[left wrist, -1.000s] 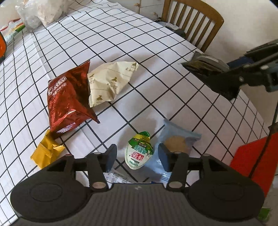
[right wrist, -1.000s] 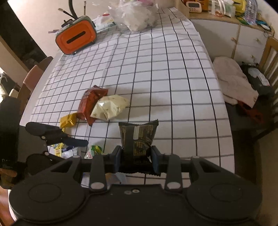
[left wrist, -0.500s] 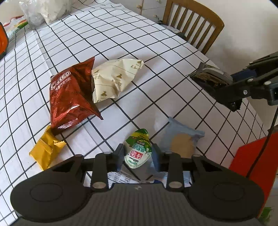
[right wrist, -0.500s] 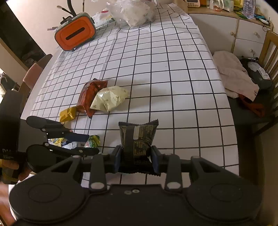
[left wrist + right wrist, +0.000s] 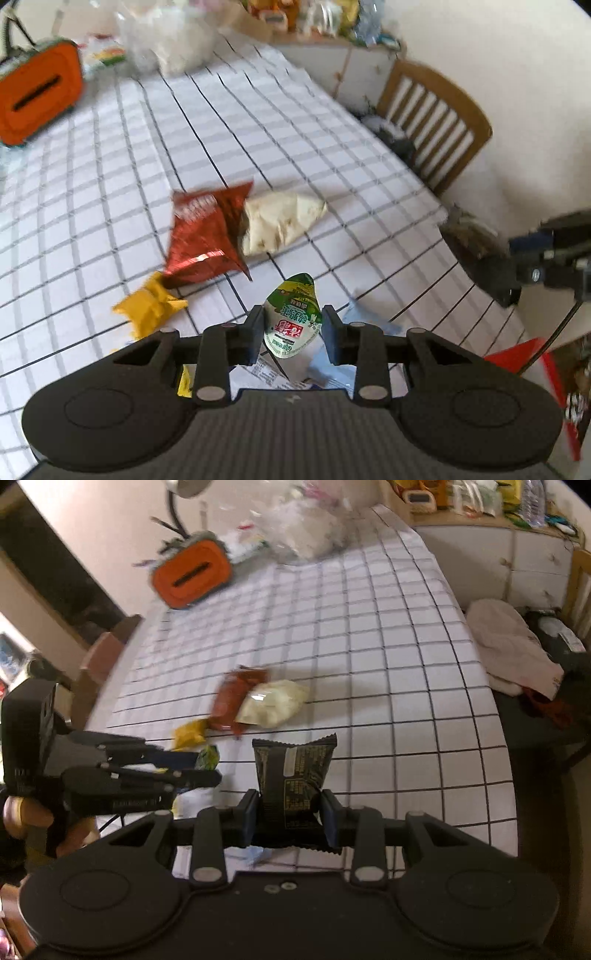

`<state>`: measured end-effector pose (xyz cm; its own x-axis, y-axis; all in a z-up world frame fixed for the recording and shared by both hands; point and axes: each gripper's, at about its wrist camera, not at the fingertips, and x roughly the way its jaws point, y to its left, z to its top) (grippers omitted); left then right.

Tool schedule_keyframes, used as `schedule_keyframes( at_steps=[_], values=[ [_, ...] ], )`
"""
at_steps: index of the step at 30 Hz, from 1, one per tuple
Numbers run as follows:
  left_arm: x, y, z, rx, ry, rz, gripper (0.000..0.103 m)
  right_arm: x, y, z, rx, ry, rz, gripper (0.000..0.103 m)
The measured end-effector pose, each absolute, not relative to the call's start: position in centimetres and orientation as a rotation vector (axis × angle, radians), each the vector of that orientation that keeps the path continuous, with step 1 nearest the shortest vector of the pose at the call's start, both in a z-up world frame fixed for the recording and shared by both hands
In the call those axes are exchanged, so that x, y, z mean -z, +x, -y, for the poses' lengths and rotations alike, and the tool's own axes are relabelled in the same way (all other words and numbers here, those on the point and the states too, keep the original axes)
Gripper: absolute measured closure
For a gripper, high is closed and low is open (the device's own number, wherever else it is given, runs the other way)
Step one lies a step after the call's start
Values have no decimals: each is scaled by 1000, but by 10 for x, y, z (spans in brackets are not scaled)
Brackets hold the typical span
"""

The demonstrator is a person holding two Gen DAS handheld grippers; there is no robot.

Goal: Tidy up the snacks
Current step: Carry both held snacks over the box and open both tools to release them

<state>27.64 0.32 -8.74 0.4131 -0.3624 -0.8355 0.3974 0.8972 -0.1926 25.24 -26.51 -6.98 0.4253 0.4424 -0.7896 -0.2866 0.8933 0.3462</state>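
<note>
My left gripper [image 5: 293, 332] is shut on a green and white jelly pack [image 5: 292, 319] and holds it above the checked tablecloth [image 5: 258, 122]. My right gripper [image 5: 289, 814] is shut on a black snack packet [image 5: 291, 775], held upright over the table's near edge. On the cloth lie a red Oreo bag [image 5: 207, 236], a cream packet [image 5: 280, 221], a yellow packet [image 5: 147, 310] and a pale blue packet [image 5: 332, 365]. The left gripper also shows in the right wrist view [image 5: 207, 771], with the jelly pack [image 5: 208, 757] in it.
An orange box [image 5: 37, 96] and a clear plastic bag [image 5: 173, 40] stand at the table's far end. A wooden chair [image 5: 436, 122] stands on the right, with clothes [image 5: 513, 650] on it. A red object [image 5: 532, 358] lies off the table's right edge. A cabinet [image 5: 517, 554] is behind.
My left gripper has shut on the jelly pack and lifted it off the cloth. Both views have tilted up towards the far end. The right gripper still holds the black packet.
</note>
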Motion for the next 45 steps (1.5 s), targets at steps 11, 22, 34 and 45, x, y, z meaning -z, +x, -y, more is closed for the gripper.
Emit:
schedule_keyframes(
  at_steps=[11, 22, 34, 45],
  values=[
    [30, 145, -8, 448, -62, -1049, 71, 51, 158, 256, -671, 104, -1080, 69],
    [86, 92, 29, 315, -56, -1222, 71, 102, 115, 242, -658, 18, -1193, 72],
    [103, 84, 48, 282, 37, -1314, 70, 102, 93, 242, -685, -43, -1173, 73],
    [91, 71, 53, 315, 0, -1276, 67, 90, 81, 236, -699, -23, -1142, 68]
  ],
)
